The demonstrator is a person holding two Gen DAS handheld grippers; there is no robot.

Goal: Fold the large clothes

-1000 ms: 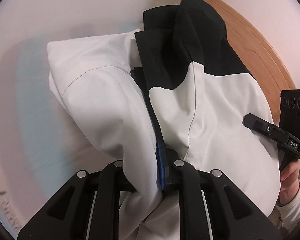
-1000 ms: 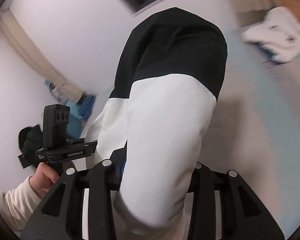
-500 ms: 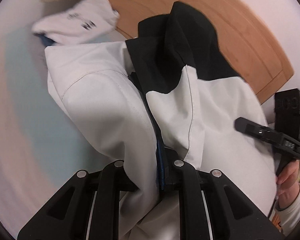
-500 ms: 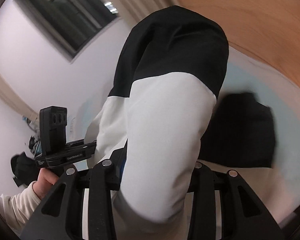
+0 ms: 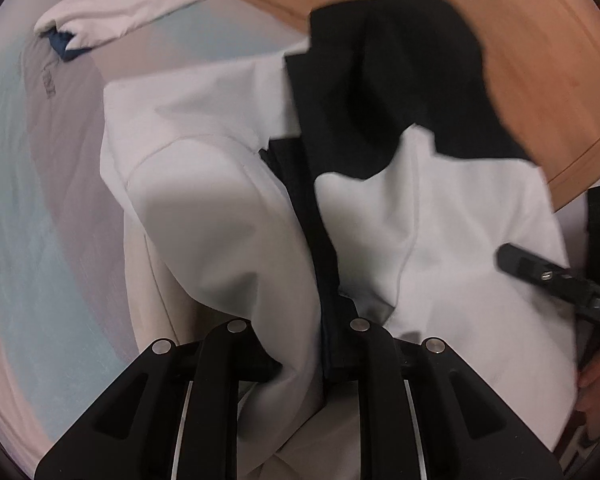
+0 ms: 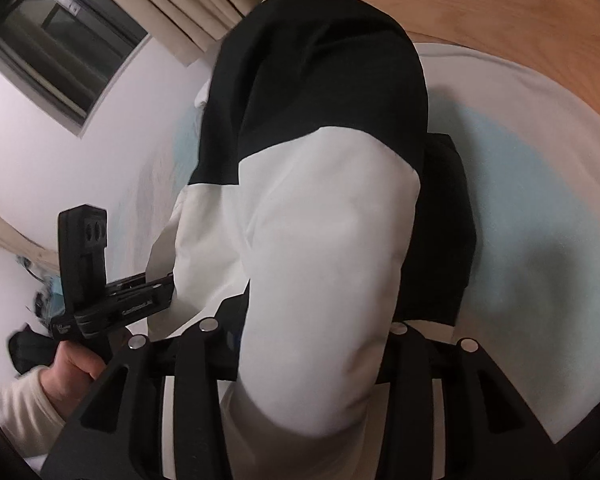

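Note:
A large white and black jacket [image 5: 220, 208] hangs from both grippers above a bed. My left gripper [image 5: 296, 332] is shut on the jacket's white fabric beside its dark zipper edge. My right gripper [image 6: 304, 328] is shut on a bunched white part of the same jacket [image 6: 324, 240], whose black part hangs in front and hides the fingertips. Each gripper shows in the other's view, the right one [image 5: 556, 280] at the jacket's right edge, the left one [image 6: 112, 300] at its left edge.
A pale blue bed sheet [image 5: 16, 216] lies below. A folded white garment with dark print [image 5: 140, 4] lies at the bed's far corner. A wooden headboard [image 5: 540, 72] curves behind. A black folded garment [image 6: 444, 232] lies on the bed. A window [image 6: 60, 52] with curtains is on the wall.
Both grippers swung round with the jacket held between them: the view turned from the plain wall to the headboard, the bed and the folded clothes. The grip on the jacket is unchanged.

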